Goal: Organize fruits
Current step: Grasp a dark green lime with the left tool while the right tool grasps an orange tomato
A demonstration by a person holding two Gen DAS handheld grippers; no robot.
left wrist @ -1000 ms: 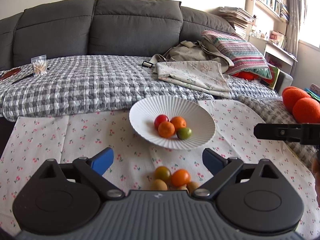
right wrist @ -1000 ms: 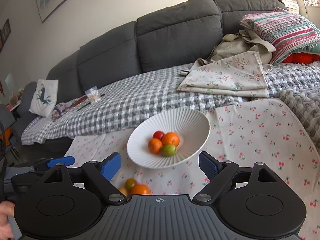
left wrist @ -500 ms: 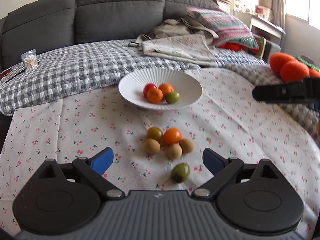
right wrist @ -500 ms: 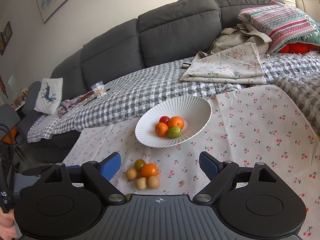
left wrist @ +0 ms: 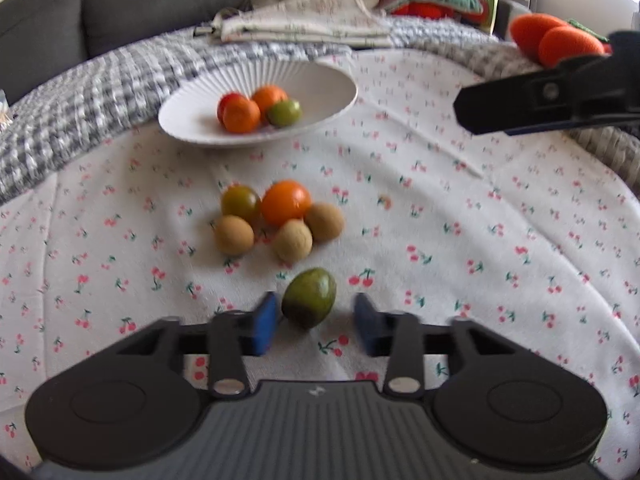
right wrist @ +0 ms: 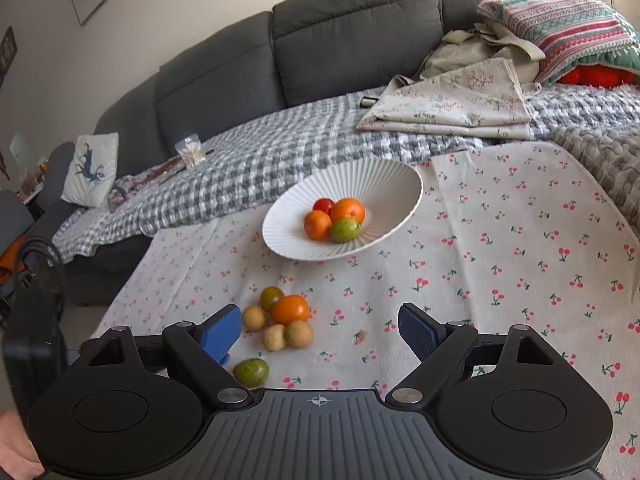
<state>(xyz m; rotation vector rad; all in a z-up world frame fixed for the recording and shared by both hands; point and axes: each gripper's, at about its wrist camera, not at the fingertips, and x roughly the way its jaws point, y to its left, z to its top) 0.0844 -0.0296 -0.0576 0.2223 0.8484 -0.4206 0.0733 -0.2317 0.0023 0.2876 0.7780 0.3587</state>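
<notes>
Both claws level: left claw (left wrist: 314, 322) brackets green fruit (left wrist: 309, 298), unclamped.

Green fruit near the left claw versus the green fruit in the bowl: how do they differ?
The dark green fruit lies alone on the cherry-print cloth, framed by the left claw, whose jaws are open around it; the lighter green fruit sits in the white bowl, touching an orange fruit. The first looks oval and mottled, the second rounder and paler. Both are small and green.
</notes>
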